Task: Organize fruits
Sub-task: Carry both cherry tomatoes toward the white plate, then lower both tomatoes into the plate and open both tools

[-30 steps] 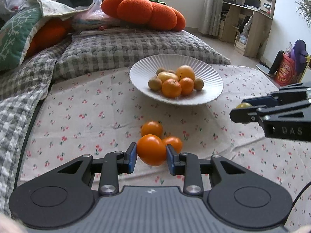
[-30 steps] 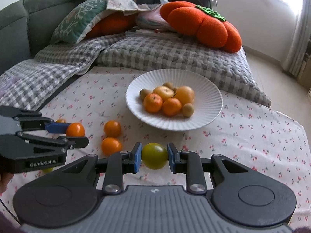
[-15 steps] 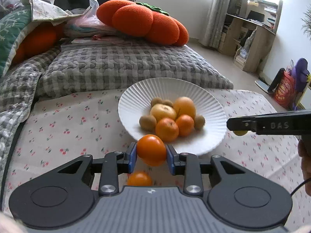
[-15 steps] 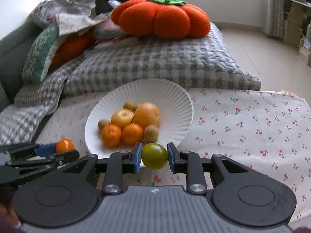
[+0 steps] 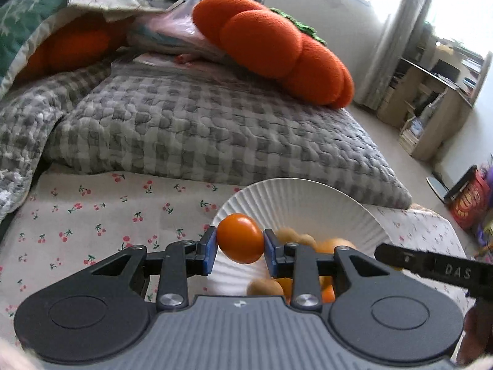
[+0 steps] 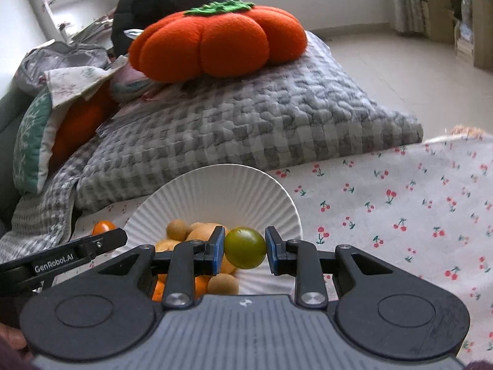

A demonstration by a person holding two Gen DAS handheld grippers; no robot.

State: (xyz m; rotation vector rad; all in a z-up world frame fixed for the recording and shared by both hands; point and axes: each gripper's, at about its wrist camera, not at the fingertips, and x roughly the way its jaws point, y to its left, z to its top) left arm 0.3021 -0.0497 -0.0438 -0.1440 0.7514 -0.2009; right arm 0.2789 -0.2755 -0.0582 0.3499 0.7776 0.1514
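My left gripper [image 5: 239, 243] is shut on an orange tomato [image 5: 240, 238] and holds it over the near left part of the white ribbed plate [image 5: 295, 197]. My right gripper [image 6: 244, 248] is shut on a green tomato [image 6: 245, 247] and holds it over the plate's [image 6: 222, 191] near right side. Several oranges and small brown fruits [image 6: 177, 229] lie piled in the plate, partly hidden behind the fingers. The left gripper with its orange tomato also shows in the right wrist view [image 6: 103, 231]. The right gripper's finger [image 5: 437, 269] shows in the left wrist view.
The plate sits on a cherry-print cloth [image 6: 400, 203]. Behind it lies a grey checked quilt [image 5: 200, 132] with an orange pumpkin cushion [image 6: 215, 37] on top. More cushions are stacked at the left [image 5: 46, 46]. The cloth's right edge drops to the floor [image 6: 400, 71].
Both grippers have moved forward and closer to the plate, each still holding its tomato. The plate now sits right under the fingertips, and the loose oranges on the cloth have left the view.
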